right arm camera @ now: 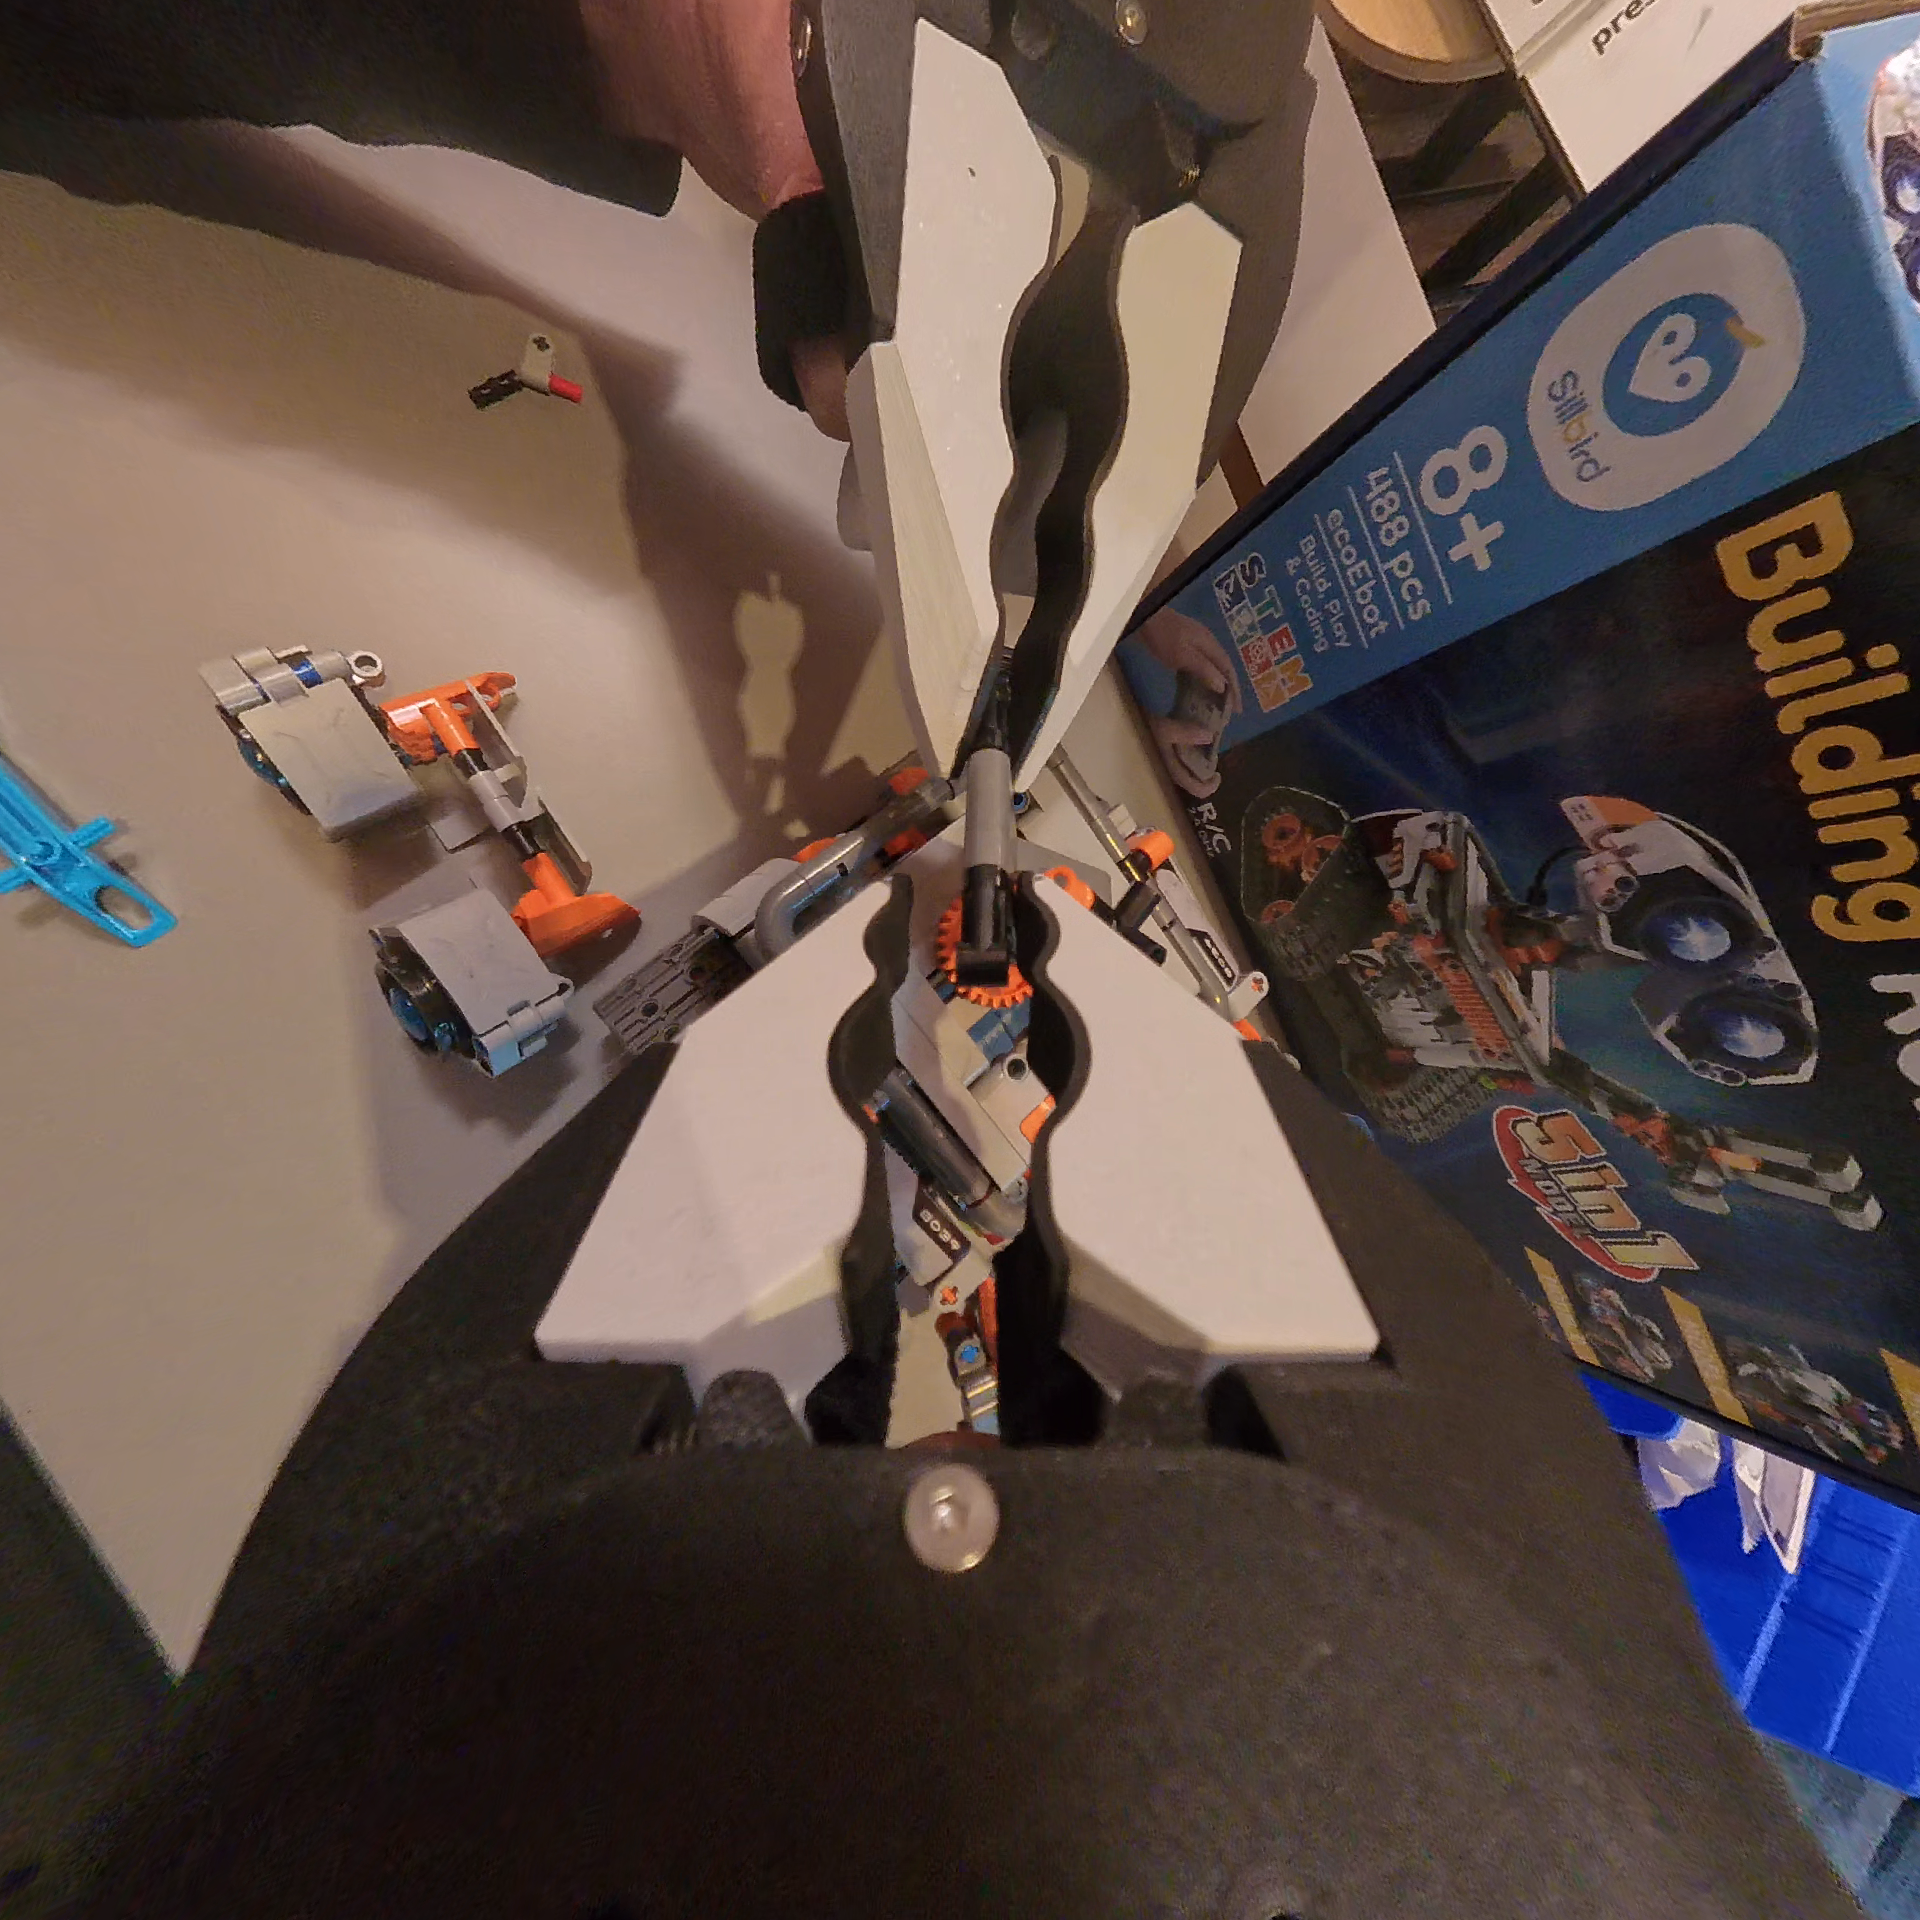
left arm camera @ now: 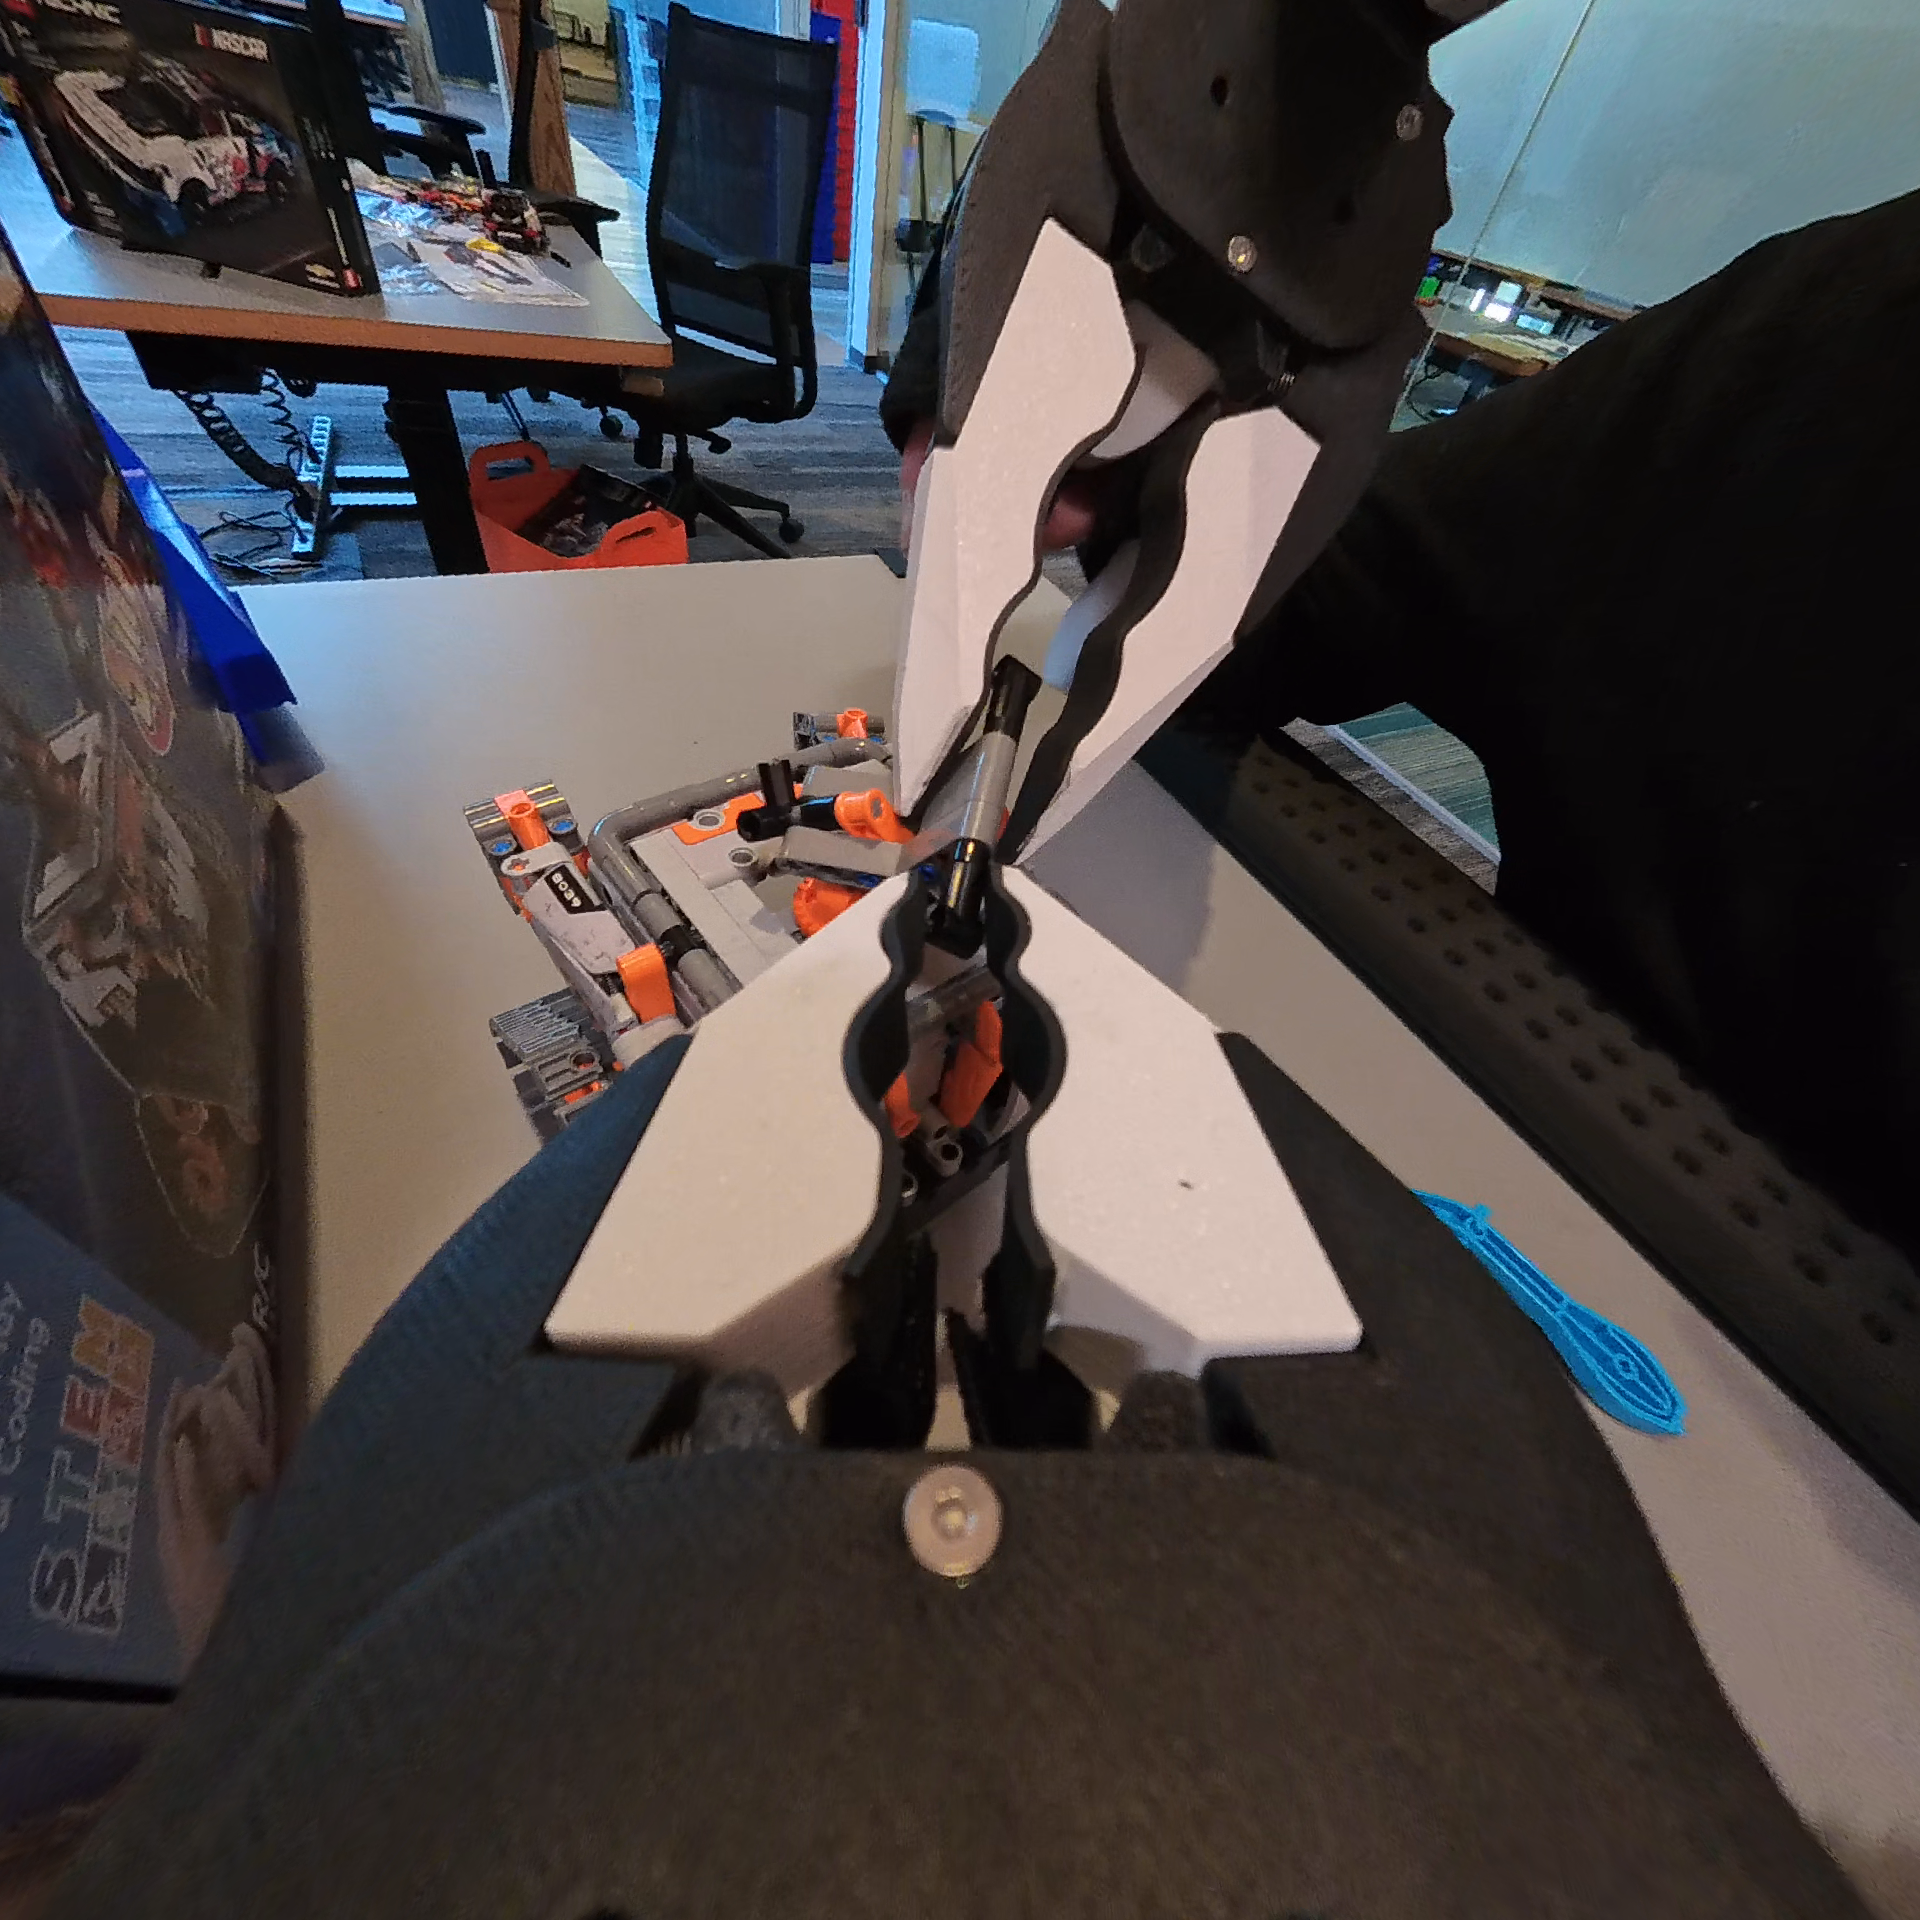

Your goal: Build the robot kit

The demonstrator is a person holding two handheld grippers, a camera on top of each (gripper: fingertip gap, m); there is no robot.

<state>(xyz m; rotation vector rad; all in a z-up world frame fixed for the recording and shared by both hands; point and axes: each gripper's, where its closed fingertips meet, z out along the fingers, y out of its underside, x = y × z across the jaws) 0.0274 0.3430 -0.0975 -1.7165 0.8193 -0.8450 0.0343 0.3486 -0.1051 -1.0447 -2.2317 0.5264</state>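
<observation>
- We found the left gripper [left arm camera: 954,883] and the right gripper [right arm camera: 966,883] meeting tip to tip, with one black-and-grey rod piece [left arm camera: 982,795] spanning the gap between them.
- The left gripper's jaws stood nearly together, pinching the black end of the rod at their tips; the grey middle ran on past the tips toward the opposite gripper.
- The right gripper's jaws were likewise almost closed, and the rod's other black end [right arm camera: 984,925] sat between their tips. We could not tell how firm either grip was.
- Directly beyond and below both sets of jaws lay a grey-and-orange brick model [left arm camera: 665,894] on the white table [left arm camera: 540,665]; part of it showed through the gap between the left jaws.
- To the left of the right jaws, well apart from them, lay a separate grey-and-orange wheeled sub-assembly [right arm camera: 416,831], and farther off a small black, grey and red connector piece [right arm camera: 525,382].
- A blue plastic tool [left arm camera: 1558,1320] lay on the table to the right of the left jaws.
- A blue printed building-set box [right arm camera: 1558,831] stood just to the right of the right jaws, near the model.
- A black sleeve [left arm camera: 1662,623] showed behind the right gripper.
</observation>
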